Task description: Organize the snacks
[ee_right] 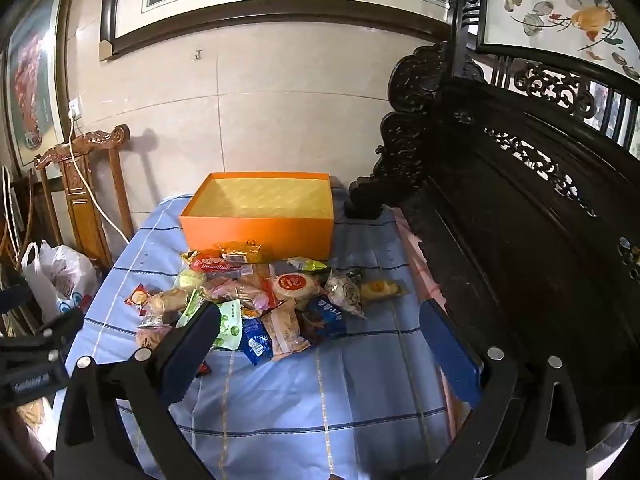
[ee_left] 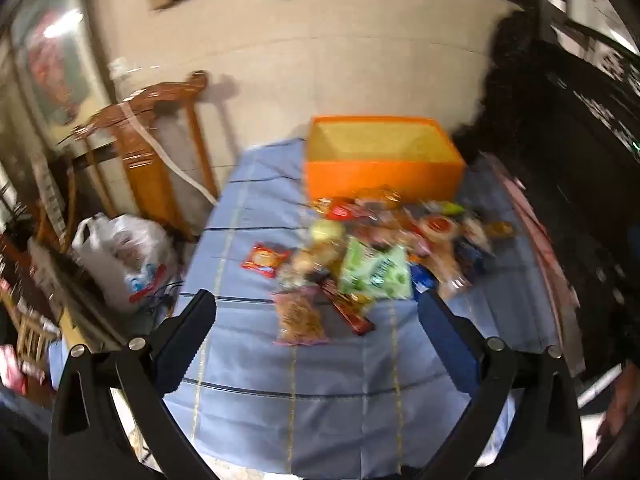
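Observation:
An orange box (ee_right: 256, 228) with a yellow, bare inside stands at the far end of a table under a blue striped cloth (ee_right: 320, 392); the left wrist view shows the orange box (ee_left: 384, 178) too. In front of it lies a heap of wrapped snacks (ee_right: 264, 300), blurred as the snack heap (ee_left: 372, 252) in the left wrist view. My left gripper (ee_left: 316, 300) is open above the near cloth, nothing between its fingers, and appears again at the left edge as the left gripper (ee_right: 36, 356). My right gripper (ee_right: 320, 312) is open too, short of the heap.
A carved dark wooden bench (ee_right: 520, 208) runs along the table's right side. A light wooden chair (ee_right: 84, 192) and a white plastic bag (ee_right: 60, 276) stand left of the table. A red packet (ee_left: 264, 258) lies apart at the heap's left. A tiled wall with framed pictures is behind.

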